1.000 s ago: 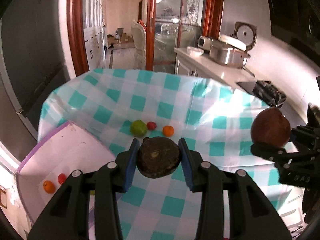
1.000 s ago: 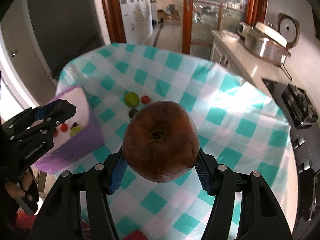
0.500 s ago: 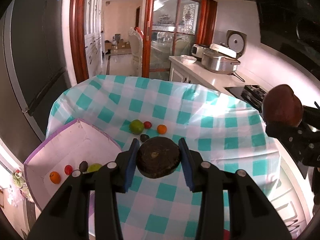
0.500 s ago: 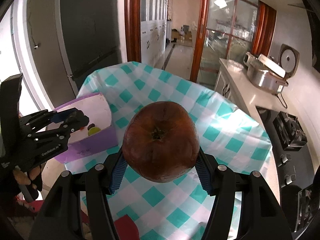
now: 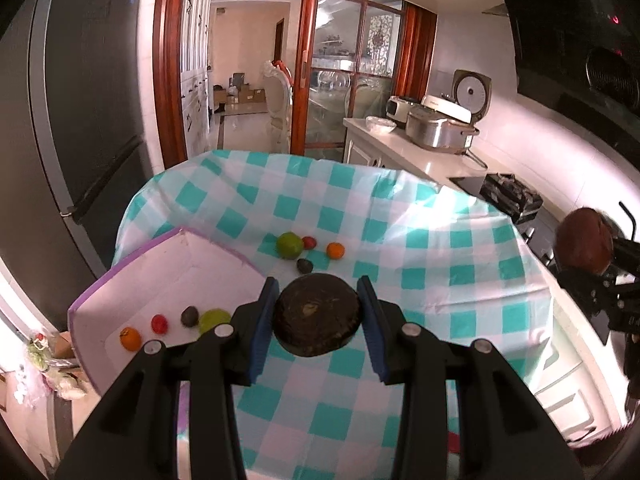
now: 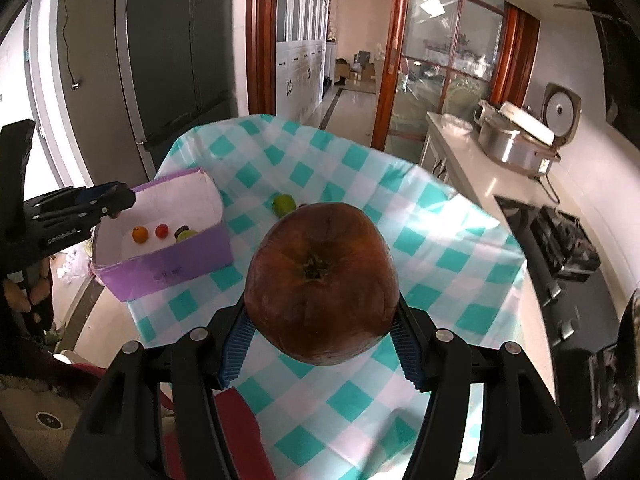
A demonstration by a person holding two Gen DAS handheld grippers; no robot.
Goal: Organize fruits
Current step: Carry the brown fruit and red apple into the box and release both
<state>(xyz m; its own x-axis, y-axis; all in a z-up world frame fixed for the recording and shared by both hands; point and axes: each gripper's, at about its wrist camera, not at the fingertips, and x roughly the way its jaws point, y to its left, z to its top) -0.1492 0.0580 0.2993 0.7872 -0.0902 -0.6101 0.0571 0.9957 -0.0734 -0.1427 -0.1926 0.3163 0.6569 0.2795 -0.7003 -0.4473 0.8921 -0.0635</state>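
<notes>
From up here I see the worktop [image 5: 420, 248] mostly bare checked cloth: the near and right parts are open for a pass. The purple box [image 6: 168, 276] stands on the left edge, its walls upright, its top open; four small fruits [image 5: 160, 323] lie along its floor. Near the middle a green fruit [image 5: 289, 245], a red one, an orange one and a dark one cluster close together. Past the right edge runs a counter with a stove [image 6: 568, 240].
</notes>
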